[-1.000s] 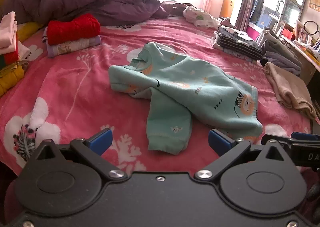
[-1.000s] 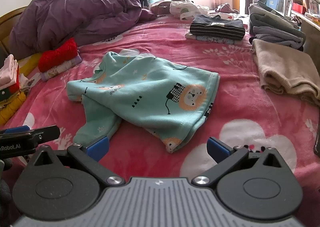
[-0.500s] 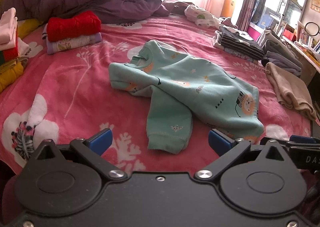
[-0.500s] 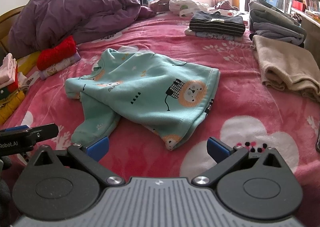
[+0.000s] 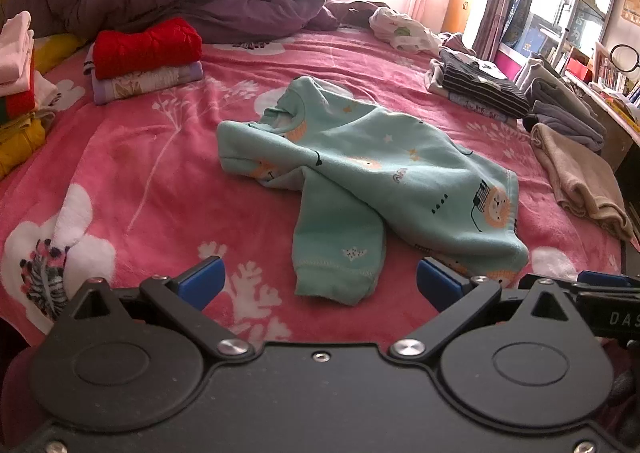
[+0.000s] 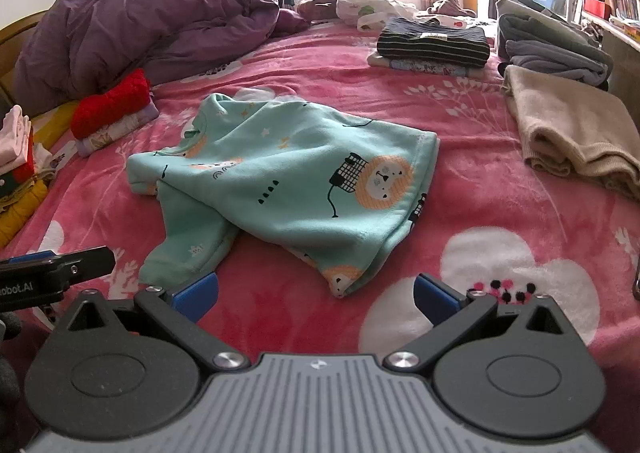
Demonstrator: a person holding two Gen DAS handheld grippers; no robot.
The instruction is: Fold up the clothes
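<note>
Left wrist view: both grippers, left (image 5: 320,279) and right (image 6: 315,289), gape empty; soft, light mint sweatshirt (image 5: 380,169), best pinched at its six-o'clock cuff (image 5: 332,277).

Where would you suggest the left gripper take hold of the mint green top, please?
Probably the sleeve cuff: it sticks out from the mint green top toward the open left gripper, a single loose edge lying flat on the pink blanket. Come straight in from the near side, low, pinching the hem.

Both wrist views low, sharing teal shirt (image 5: 372,169).
</note>
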